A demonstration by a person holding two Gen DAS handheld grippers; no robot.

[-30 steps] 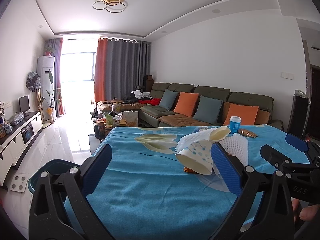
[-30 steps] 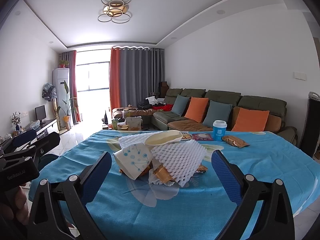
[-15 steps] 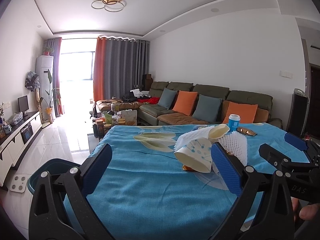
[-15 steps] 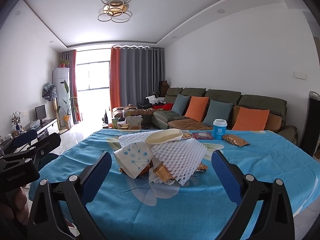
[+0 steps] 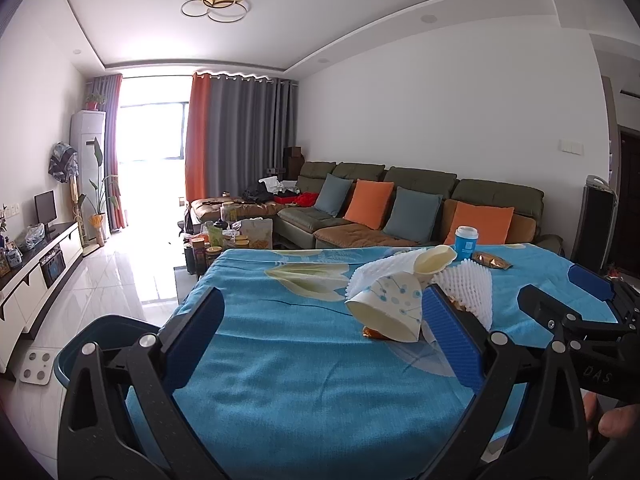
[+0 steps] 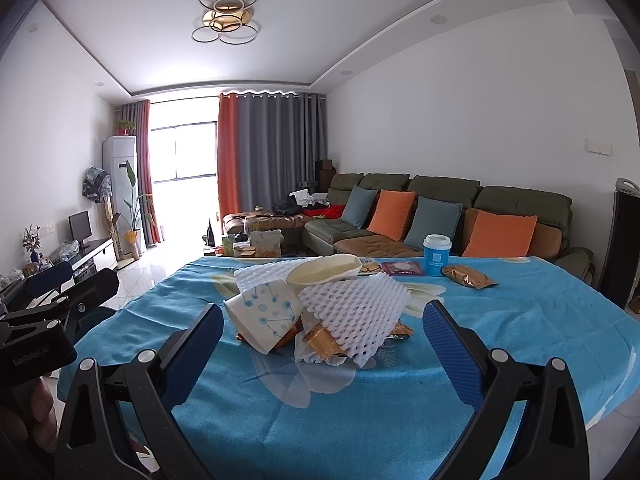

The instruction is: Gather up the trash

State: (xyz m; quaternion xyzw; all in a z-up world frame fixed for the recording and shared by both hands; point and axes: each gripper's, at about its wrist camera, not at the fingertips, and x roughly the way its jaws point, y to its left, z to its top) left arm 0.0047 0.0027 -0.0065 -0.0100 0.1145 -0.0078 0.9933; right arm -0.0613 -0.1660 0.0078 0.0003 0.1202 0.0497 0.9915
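- While both tongs, left [image 5: 320,334] and right [image 6: 322,340], gape empty, the trash pile sits mid-desk [image 6: 400,408].
- Paper cup [image 6: 266,318] lies tipped against foam netting [image 6: 356,314]; both look light and crushable.
- Best hold, likely: cup rim, pinched gently.
- Blue bin [image 5: 86,346] stands beside the desk.

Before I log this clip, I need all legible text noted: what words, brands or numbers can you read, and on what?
"DAS": on the black body of the right gripper, seen from the left wrist view.
Pale lettering on the left gripper body: too blurred to read.
White label on the blue cup: too small to read.
Dark red packet and gold wrapper on the table: print unreadable.
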